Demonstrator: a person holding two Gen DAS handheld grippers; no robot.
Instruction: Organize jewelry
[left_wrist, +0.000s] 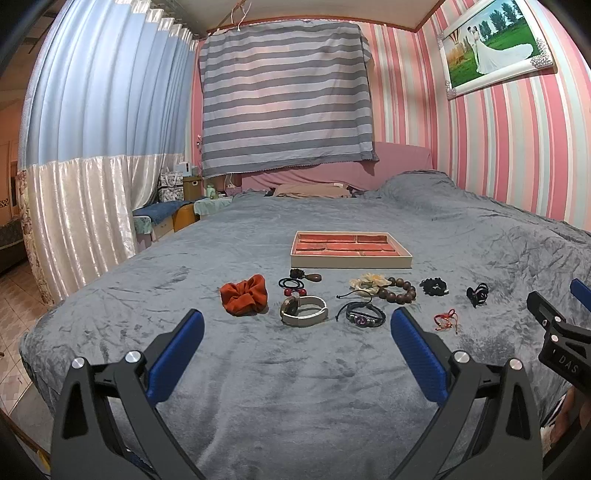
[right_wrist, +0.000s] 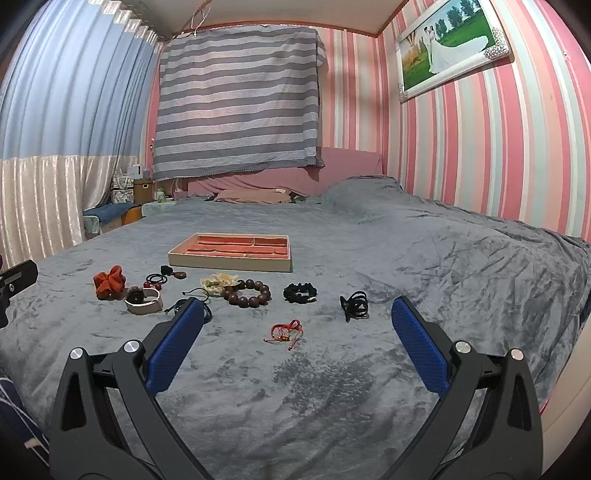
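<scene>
A cream tray with red compartments (left_wrist: 351, 261) (right_wrist: 229, 263) lies on the grey bedspread. In front of it lie an orange scrunchie (left_wrist: 243, 298) (right_wrist: 109, 282), a watch (left_wrist: 303, 311) (right_wrist: 143, 300), black hair ties with red beads (left_wrist: 292, 286), a black cord bracelet (left_wrist: 361, 316), a brown bead bracelet (left_wrist: 399, 290) (right_wrist: 247, 293), a black scrunchie (left_wrist: 434, 286) (right_wrist: 300, 292), a red string bracelet (left_wrist: 445, 320) (right_wrist: 286, 330) and a black claw clip (left_wrist: 477, 293) (right_wrist: 355, 304). My left gripper (left_wrist: 297, 325) and right gripper (right_wrist: 298, 312) hover open and empty short of the row.
The grey bedspread (right_wrist: 332, 387) covers a wide bed with free room in front of the items. Curtains (left_wrist: 85, 147) and a tiled floor lie off the left edge. A pink striped wall (right_wrist: 498, 147) runs along the right. Pillows sit at the far end.
</scene>
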